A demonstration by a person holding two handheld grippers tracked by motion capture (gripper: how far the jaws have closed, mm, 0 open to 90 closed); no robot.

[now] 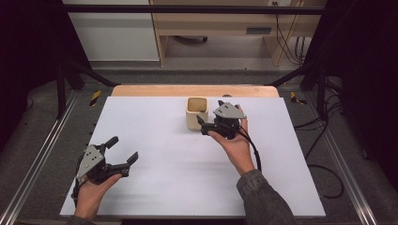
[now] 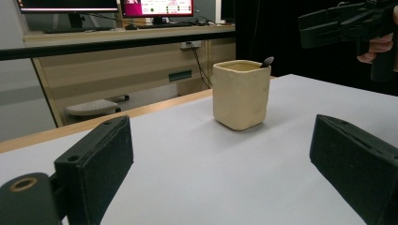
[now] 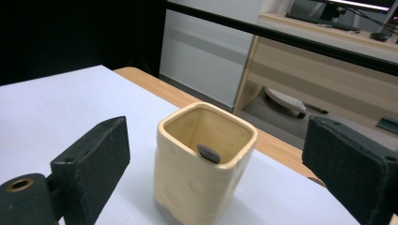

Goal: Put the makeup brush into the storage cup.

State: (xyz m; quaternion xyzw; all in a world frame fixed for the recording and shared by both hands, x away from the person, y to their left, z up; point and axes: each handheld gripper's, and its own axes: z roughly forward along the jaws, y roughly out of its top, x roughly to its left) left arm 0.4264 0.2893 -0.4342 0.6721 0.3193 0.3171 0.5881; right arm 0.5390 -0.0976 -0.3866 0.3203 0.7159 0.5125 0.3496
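A cream square cup (image 1: 197, 114) stands upright near the far middle of the white table top (image 1: 178, 173). A small dark tip (image 3: 208, 153) leans on its inner rim and pokes above the rim (image 2: 267, 61) in the left gripper view. My right gripper (image 1: 209, 112) is open just right of the cup, and in its own view the cup (image 3: 202, 187) sits between its spread jaws. My left gripper (image 1: 124, 148) rests open at the near left, far from the cup (image 2: 240, 93), with nothing between its jaws. The right gripper (image 2: 345, 21) also shows top right there.
A wooden strip (image 1: 195, 90) runs along the table's far edge. Beyond it stand a wooden desk (image 1: 220, 23) and a white panel (image 1: 112, 33). Black frame bars (image 1: 187, 9) cross above, and cables (image 1: 324, 140) lie on the floor to the right.
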